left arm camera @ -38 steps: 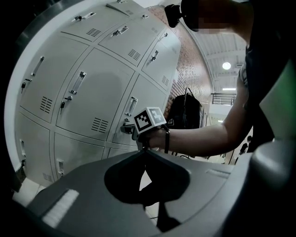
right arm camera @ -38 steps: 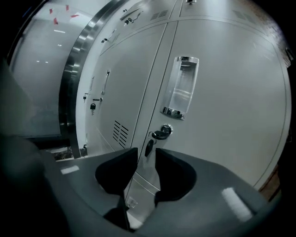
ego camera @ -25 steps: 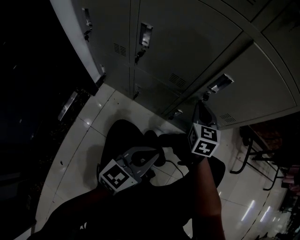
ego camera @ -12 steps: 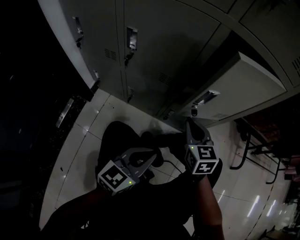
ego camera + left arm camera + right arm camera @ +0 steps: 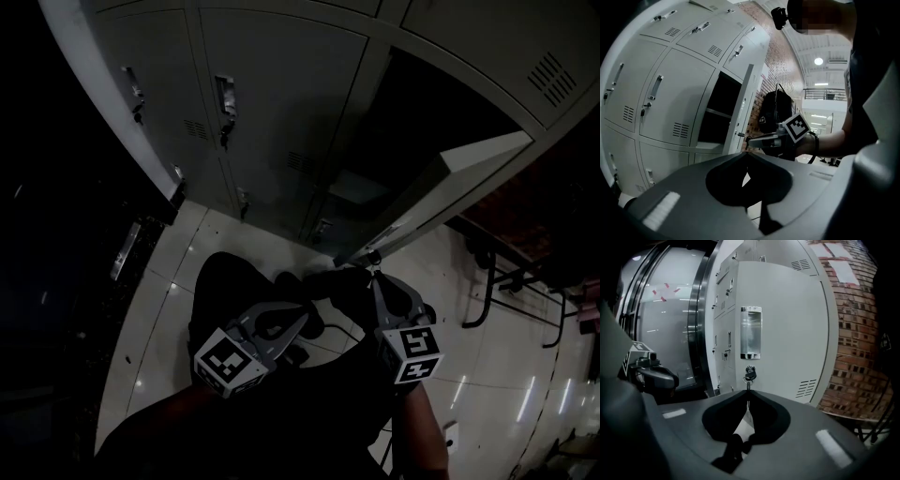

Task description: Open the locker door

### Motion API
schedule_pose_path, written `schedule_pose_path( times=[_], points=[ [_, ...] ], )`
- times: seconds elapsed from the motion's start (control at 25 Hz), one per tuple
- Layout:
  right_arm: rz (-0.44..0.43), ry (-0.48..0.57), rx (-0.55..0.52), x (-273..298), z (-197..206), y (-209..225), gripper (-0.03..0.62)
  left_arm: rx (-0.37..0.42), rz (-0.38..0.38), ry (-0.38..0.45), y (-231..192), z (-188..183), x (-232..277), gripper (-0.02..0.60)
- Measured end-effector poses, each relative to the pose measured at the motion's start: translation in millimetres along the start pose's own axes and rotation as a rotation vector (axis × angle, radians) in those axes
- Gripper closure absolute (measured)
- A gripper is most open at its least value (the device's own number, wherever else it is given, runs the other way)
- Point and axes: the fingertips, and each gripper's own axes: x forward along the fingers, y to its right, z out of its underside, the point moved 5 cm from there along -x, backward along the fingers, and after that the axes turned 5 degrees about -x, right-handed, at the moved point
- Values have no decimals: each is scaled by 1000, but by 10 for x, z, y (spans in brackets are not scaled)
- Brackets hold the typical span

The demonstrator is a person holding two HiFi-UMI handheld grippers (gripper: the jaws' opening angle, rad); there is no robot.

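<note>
The locker door (image 5: 448, 180) stands open, edge-on toward 1 o'clock in the head view, with the dark compartment (image 5: 380, 131) at its 10 o'clock. The right hand-held gripper (image 5: 373, 273) sits at the door's lower corner, directly below the lock. Its jaws are pressed together on the thin key (image 5: 749, 375) hanging from that lock, and the shiny handle recess (image 5: 751, 333) lies at 12 o'clock above it. The left hand-held gripper (image 5: 303, 316) hangs well apart at 8 o'clock from the right one, jaws closed tip to tip on nothing.
</note>
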Motion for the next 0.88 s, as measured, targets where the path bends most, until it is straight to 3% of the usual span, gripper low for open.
schedule_pose_path(
  times=[0.52,0.88],
  points=[
    [152,-36,108,-758,467,397,576,39,32,-31,204,-8,154,569],
    [251,-58,102,-955,597,637,576,50,48,-38,273,-21,188,569]
  ],
)
